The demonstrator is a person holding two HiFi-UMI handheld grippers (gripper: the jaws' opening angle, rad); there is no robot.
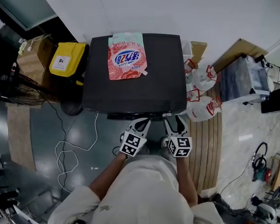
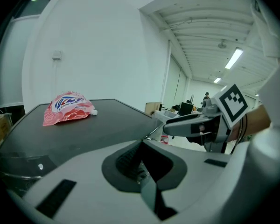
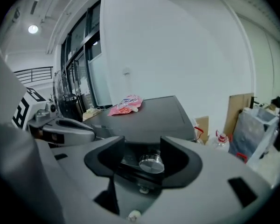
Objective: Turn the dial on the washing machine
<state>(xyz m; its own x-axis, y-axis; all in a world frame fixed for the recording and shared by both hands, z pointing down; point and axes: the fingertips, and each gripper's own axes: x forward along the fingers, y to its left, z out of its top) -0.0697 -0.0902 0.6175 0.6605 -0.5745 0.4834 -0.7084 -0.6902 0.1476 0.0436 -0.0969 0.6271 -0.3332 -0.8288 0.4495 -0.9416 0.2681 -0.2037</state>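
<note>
The small metal dial point(image 3: 151, 164) is set at the machine's point(image 1: 102, 92) front edge, near the right corner, flanked by the right gripper's point(image 3: 141, 149) narrowed jaws, not yet pinched. Rigid and smooth, it is best squeezed across its rim. The left gripper point(image 2: 141, 158) is closed, empty

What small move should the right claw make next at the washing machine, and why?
Probably close the right claw a little more. The round silver metal dial sits between its jaws, close against one, but a gap shows at the other, so turning now might slip.
</note>
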